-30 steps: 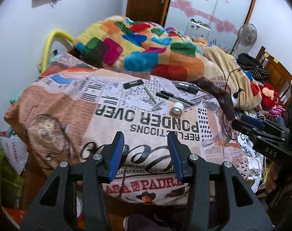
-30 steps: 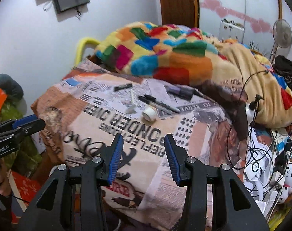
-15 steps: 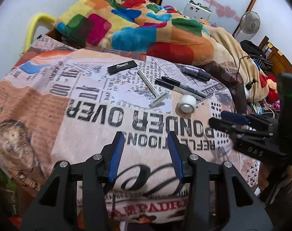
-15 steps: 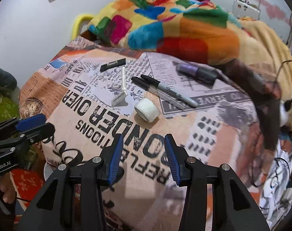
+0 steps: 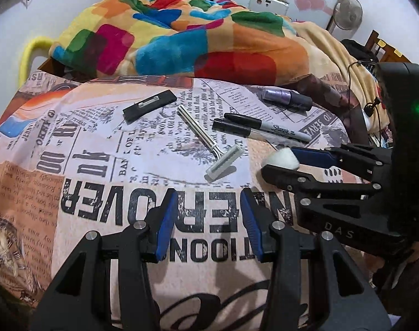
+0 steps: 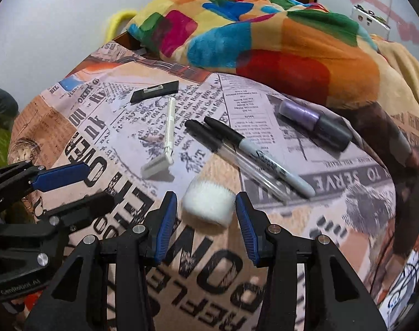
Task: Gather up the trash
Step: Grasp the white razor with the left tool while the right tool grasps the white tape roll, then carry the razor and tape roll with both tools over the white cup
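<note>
While white roll sits between spread right gripper fingers, apparently untouched, left gripper spread over bare bedcover.

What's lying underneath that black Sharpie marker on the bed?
The Sharpie marker lies partly across a clear pen with a black cap, both resting on the newspaper-print cover. Whatever is beneath that cover is hidden.
</note>
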